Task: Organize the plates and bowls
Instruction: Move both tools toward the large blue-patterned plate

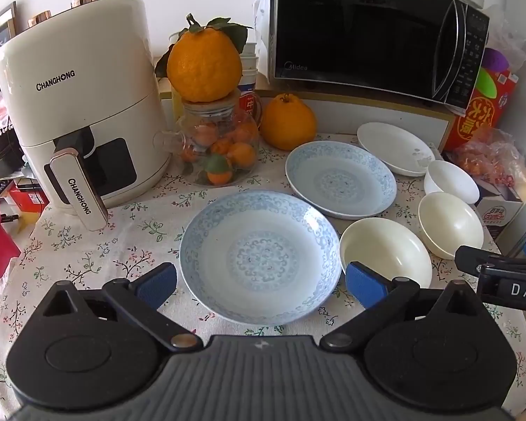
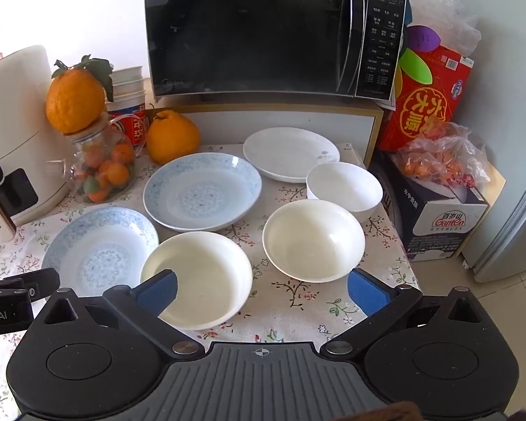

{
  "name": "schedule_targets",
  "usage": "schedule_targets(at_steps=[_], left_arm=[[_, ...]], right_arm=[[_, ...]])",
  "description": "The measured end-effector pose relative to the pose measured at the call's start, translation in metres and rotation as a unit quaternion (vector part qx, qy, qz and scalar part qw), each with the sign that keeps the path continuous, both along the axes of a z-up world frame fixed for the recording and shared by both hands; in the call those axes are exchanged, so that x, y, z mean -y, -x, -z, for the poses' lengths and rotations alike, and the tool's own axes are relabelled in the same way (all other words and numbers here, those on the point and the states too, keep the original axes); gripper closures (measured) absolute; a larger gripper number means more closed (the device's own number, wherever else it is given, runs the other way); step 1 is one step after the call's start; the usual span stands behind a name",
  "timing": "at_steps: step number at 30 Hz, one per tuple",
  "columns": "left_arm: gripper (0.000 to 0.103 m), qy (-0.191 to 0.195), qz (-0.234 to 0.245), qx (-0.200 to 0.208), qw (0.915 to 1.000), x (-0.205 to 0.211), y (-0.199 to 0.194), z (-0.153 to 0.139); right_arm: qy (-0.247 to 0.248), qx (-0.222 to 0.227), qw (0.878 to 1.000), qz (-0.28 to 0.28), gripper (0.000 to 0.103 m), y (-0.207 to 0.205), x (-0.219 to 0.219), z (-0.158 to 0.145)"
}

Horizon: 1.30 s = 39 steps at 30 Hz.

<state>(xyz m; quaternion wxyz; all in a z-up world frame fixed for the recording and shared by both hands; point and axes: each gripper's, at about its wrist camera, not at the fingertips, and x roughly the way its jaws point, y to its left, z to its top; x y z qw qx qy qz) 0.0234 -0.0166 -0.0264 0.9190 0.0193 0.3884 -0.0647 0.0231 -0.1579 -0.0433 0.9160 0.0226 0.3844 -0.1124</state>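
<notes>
Two blue-patterned plates lie on the floral tablecloth: a near one (image 1: 261, 256) (image 2: 100, 245) and a far one (image 1: 340, 179) (image 2: 201, 191). A white plate (image 1: 394, 147) (image 2: 291, 152) lies behind them. Three bowls stand to the right: a near cream bowl (image 1: 385, 249) (image 2: 196, 277), a second cream bowl (image 1: 450, 222) (image 2: 314, 240) and a white bowl (image 1: 450, 180) (image 2: 343, 187). My left gripper (image 1: 261, 282) is open and empty, its fingers either side of the near blue plate. My right gripper (image 2: 261, 291) is open and empty above the near cream bowl's right edge.
A cream air fryer (image 1: 77, 105) stands at the left. A glass jar of small oranges (image 1: 221, 147) carries a large orange; another orange (image 1: 287, 122) sits beside it. A microwave (image 2: 273, 31) is at the back. Boxes and a bag of fruit (image 2: 438, 161) stand off the table's right edge.
</notes>
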Motion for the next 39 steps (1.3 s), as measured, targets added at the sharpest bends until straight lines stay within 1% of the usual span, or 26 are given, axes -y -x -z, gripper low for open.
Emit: schedule_targets(at_steps=[6,8,11,17,24,32,39], left_arm=[[0.0,-0.004,-0.001,-0.007,1.0,0.001,-0.005,0.005],[0.0,-0.002,-0.002,-0.009,1.0,-0.001,-0.006,0.006],[0.0,-0.005,-0.004,-0.01,0.9999,0.0,-0.007,0.007],[0.0,-0.008,-0.003,-0.014,0.9999,0.001,-0.01,0.01],[0.0,-0.009,0.0,-0.016,0.9998,0.001,-0.011,0.012],[0.0,-0.008,-0.002,-0.019,0.9998,0.001,-0.011,0.012],[0.0,-0.007,-0.002,-0.022,0.9997,0.002,-0.011,0.014]], right_arm=[[-0.001,-0.009,1.0,-0.005,0.0,-0.003,0.004,0.005],[-0.003,-0.021,1.0,-0.006,0.0,-0.004,0.004,0.005],[0.001,-0.01,1.0,-0.005,0.0,-0.007,0.006,0.007],[0.003,-0.019,1.0,-0.008,0.0,-0.007,0.007,0.01],[0.012,-0.019,1.0,-0.006,0.0,-0.008,0.006,0.01],[-0.001,-0.018,1.0,-0.005,0.0,-0.008,0.007,0.012],[0.005,-0.021,1.0,0.005,0.0,-0.008,0.01,0.013]])
